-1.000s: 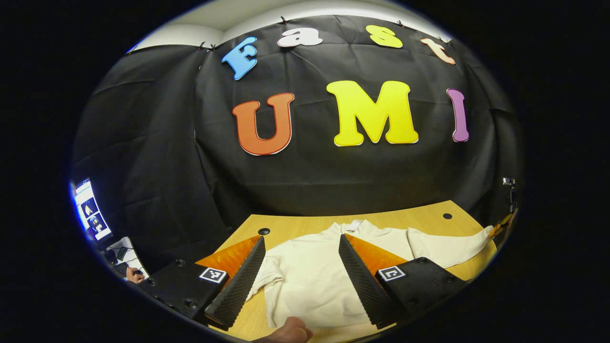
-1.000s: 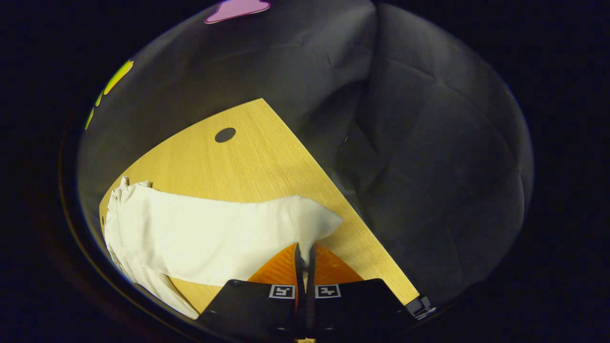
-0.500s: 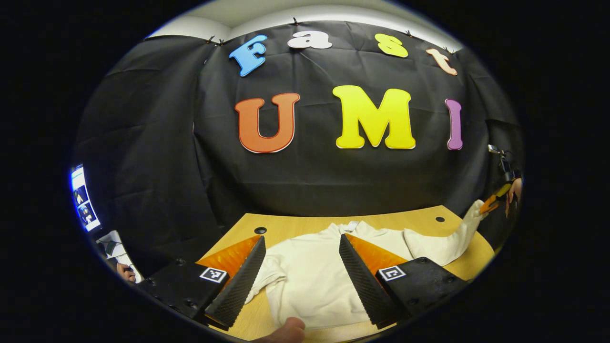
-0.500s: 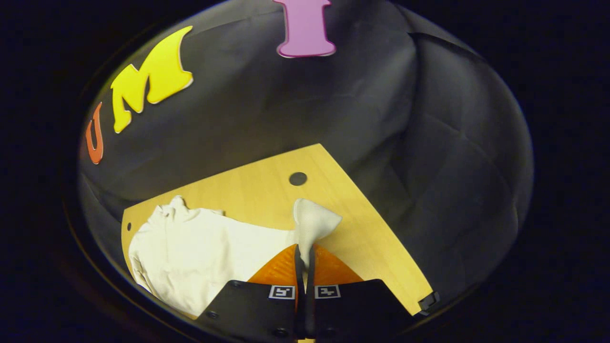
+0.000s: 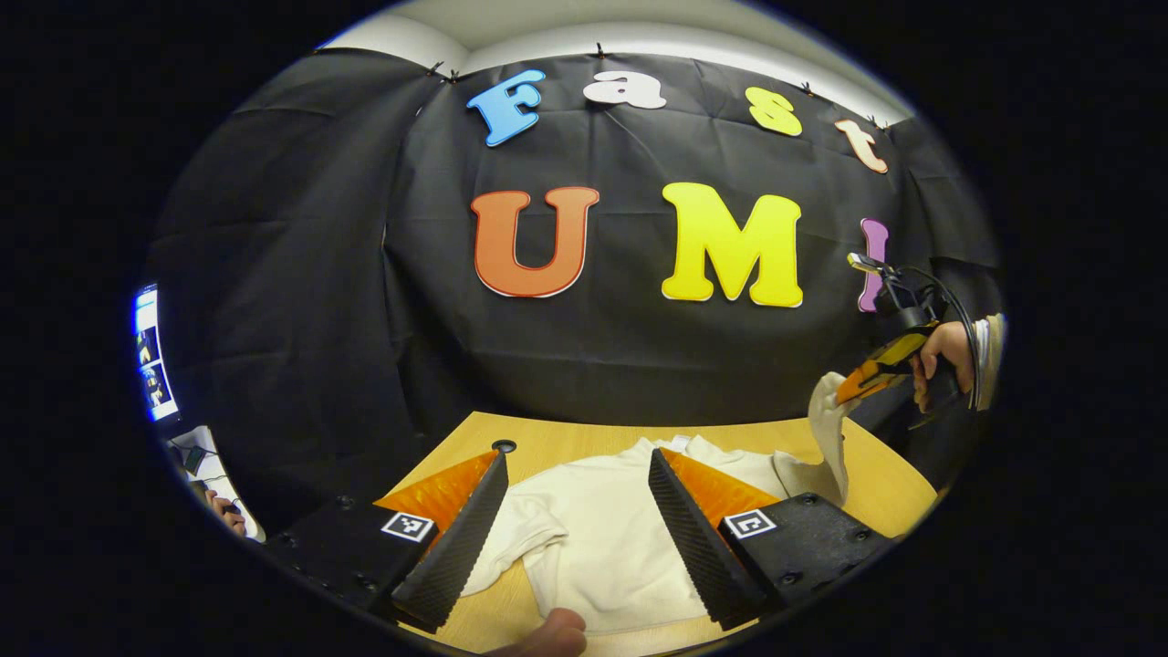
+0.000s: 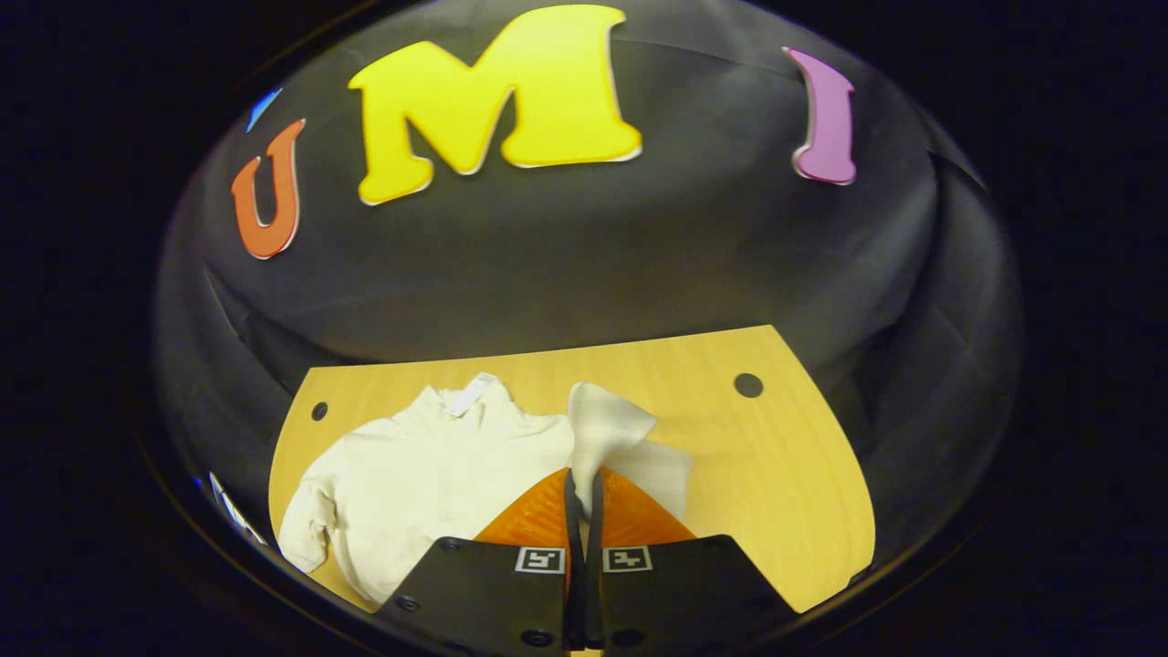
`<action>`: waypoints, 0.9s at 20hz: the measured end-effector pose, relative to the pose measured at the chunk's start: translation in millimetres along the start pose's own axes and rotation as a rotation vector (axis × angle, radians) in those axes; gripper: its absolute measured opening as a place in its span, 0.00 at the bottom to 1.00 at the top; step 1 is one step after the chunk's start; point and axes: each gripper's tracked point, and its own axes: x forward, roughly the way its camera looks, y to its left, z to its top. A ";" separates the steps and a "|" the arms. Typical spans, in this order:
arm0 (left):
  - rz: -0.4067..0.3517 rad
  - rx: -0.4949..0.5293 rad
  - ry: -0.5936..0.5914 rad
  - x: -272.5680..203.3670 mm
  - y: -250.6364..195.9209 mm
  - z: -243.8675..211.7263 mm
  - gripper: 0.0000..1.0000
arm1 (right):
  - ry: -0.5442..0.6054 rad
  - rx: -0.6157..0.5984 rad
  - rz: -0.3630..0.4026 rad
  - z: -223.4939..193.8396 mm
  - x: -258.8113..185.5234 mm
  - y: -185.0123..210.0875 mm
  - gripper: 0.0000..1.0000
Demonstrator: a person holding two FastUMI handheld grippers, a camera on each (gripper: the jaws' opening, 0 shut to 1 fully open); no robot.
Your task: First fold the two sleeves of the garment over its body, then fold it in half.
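A cream long-sleeved garment (image 5: 593, 538) (image 6: 411, 474) lies flat on the wooden table (image 6: 766, 474). My right gripper (image 6: 582, 476) is shut on the cuff of one sleeve (image 6: 598, 424), which stands lifted above the table. In the left gripper view that gripper (image 5: 844, 394) hangs at the far right in a hand (image 5: 940, 351), with the sleeve (image 5: 826, 433) hanging from it. My left gripper (image 5: 575, 465) is open above the garment's body, with nothing between its fingers. The other sleeve (image 5: 511, 538) lies bunched beside the body.
Black cloth walls stand behind the table. Round holes (image 6: 748, 384) (image 6: 318, 411) mark the table's far corners. A lit screen (image 5: 146, 351) sits at the far left, with a person's hand (image 5: 224, 511) below it. A fingertip (image 5: 547, 634) shows at the near table edge.
My right gripper has lifted the sleeve's cuff off the table and swung it in toward the garment's body. The left gripper has stayed open and tilted up a little.
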 end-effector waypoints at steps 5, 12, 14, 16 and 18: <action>0.026 -0.016 0.009 -3.5 30.2 -14.3 0.99 | 0.046 -0.095 0.145 -26.8 16.7 136.7 0.00; 0.091 0.012 0.055 -20.9 77.5 -44.1 0.99 | 0.135 -0.200 0.241 -96.0 53.6 267.4 0.00; 0.096 0.021 0.054 -28.7 84.3 -48.3 0.99 | 0.178 -0.225 0.239 -121.1 69.2 288.4 0.00; 0.119 0.046 0.061 -35.5 92.0 -54.8 0.99 | 0.219 -0.246 0.225 -144.0 85.1 300.9 0.00; 0.148 0.063 0.074 -42.9 100.2 -59.4 0.99 | 0.246 -0.253 0.219 -163.7 99.5 311.9 0.00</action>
